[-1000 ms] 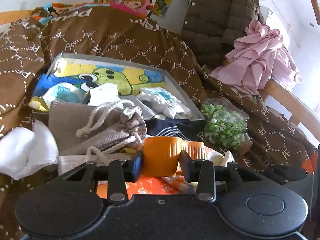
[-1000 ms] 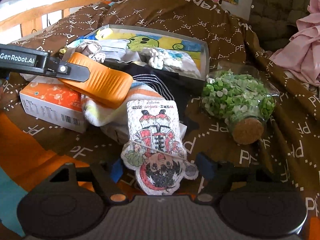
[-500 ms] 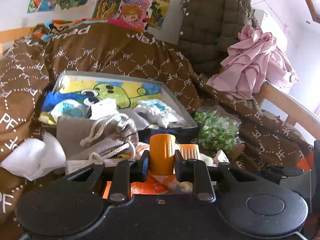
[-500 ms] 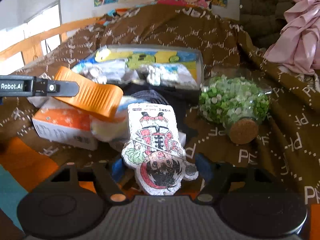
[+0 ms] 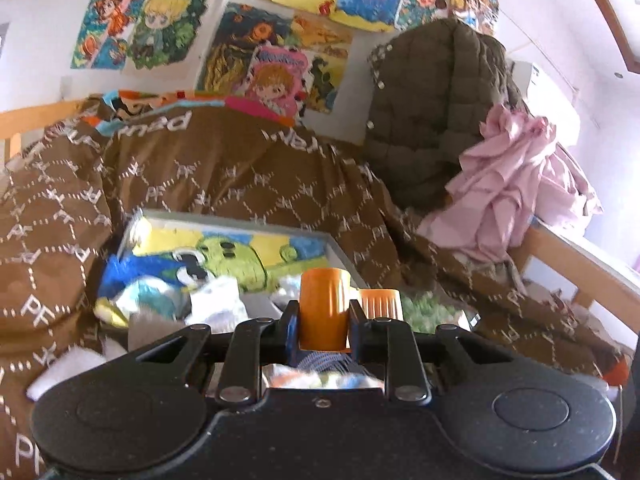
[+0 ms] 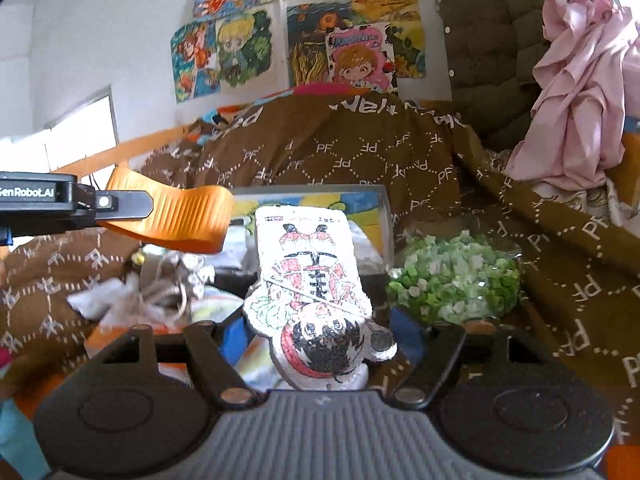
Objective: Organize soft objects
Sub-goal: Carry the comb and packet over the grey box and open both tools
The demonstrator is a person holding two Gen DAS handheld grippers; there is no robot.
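Observation:
My right gripper is shut on a flat cartoon-figure plush with a red dress. The plush stands upside down between the blue pads, clear of the bed. My left gripper hangs above the pile with its orange fingers close together. I see nothing between them. Behind both lies a grey box with a green cartoon cloth and small soft items inside. A beige drawstring bag and a striped towel lie in front of the box.
A corked jar of green bits lies right of the box on the brown blanket. A pink garment and an olive quilted jacket hang at the right over the wooden bed rail. A white cloth lies left.
Both grippers have risen and tipped upward. The left fingers have closed from wide to narrow. The plush has come up off the bed in the right gripper.

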